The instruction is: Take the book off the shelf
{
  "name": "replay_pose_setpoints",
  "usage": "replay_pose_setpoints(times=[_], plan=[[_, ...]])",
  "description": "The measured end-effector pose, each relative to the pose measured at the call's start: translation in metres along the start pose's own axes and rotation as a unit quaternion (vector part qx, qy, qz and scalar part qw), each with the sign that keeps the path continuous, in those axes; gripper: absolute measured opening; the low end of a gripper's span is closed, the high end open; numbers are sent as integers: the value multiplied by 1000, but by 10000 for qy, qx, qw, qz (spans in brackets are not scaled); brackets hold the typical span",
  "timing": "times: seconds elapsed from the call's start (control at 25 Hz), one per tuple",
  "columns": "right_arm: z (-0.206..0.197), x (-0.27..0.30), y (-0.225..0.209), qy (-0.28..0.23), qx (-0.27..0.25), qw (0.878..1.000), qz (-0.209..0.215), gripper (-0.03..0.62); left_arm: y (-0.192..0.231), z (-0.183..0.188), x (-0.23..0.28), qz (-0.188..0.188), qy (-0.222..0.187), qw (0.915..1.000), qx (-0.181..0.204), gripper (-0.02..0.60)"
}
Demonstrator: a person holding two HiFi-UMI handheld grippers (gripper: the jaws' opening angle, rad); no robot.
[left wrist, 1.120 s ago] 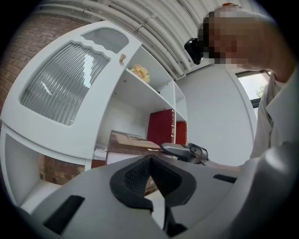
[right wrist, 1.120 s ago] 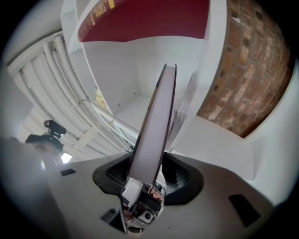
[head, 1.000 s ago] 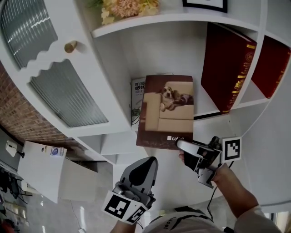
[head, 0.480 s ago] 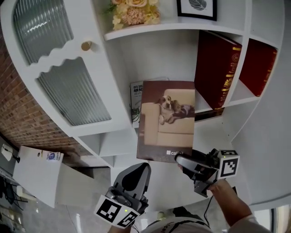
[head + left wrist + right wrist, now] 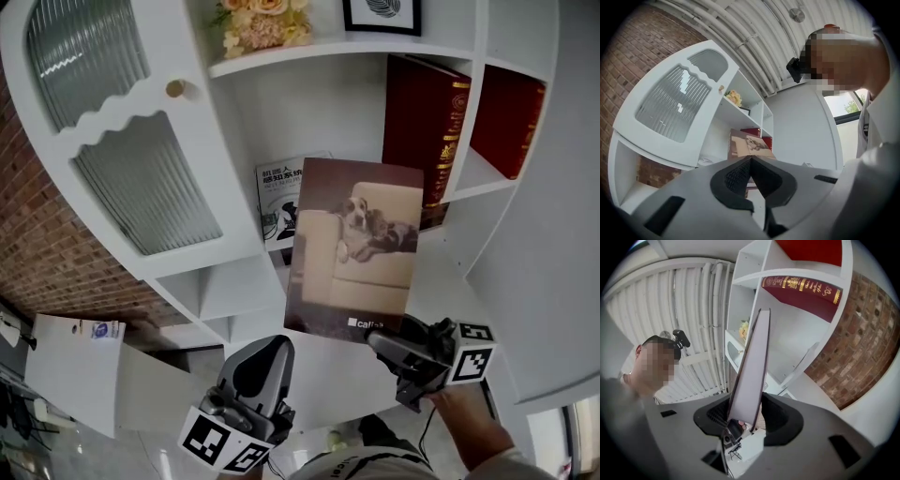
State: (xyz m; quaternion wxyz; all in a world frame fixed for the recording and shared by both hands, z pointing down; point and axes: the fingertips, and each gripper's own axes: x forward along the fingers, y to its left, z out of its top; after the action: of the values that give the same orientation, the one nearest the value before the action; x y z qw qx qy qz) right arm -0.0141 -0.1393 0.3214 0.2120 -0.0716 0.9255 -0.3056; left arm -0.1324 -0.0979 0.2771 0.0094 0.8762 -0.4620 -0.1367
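Gripping the book by its near lower corner, the right gripper holds it upright in front of the shelf, cover with the dog on a sofa facing the person. In the right gripper view the book stands edge-on between the two pads of the right gripper, which press on both covers. The jaws have just tightened a little on it.

The left gripper hangs low and to the left, apart from the book. In its own view the left gripper has its jaws closed together with nothing between them, and the book shows beyond the tips.

The book looks drawn out to the near side of its compartment. A white paperback stands behind it on the left, and the red books stand in the compartment to the right. Whether its far lower edge has fully cleared the shelf board I cannot tell.

The step in hand appears to be the pull-out itself, and it seems nearly done. The next move would call for bringing the book nearer and away from the shelf while keeping the grip firm. Being held by one corner only, the book could swing or slip, so the left gripper may be wanted for support.
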Motion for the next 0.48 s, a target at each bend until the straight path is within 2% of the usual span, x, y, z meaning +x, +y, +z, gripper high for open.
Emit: replay_pose_setpoints(times=[0.28, 0.48], plan=[[-4, -11, 29, -134, -647, 9978, -1, 184, -12, -2, -5, -247, 11, 9997, -43, 11], [-8, -18, 39, -157, -807, 9966, -101, 179, -19, -3, -7, -376, -22, 9992, -98, 11]])
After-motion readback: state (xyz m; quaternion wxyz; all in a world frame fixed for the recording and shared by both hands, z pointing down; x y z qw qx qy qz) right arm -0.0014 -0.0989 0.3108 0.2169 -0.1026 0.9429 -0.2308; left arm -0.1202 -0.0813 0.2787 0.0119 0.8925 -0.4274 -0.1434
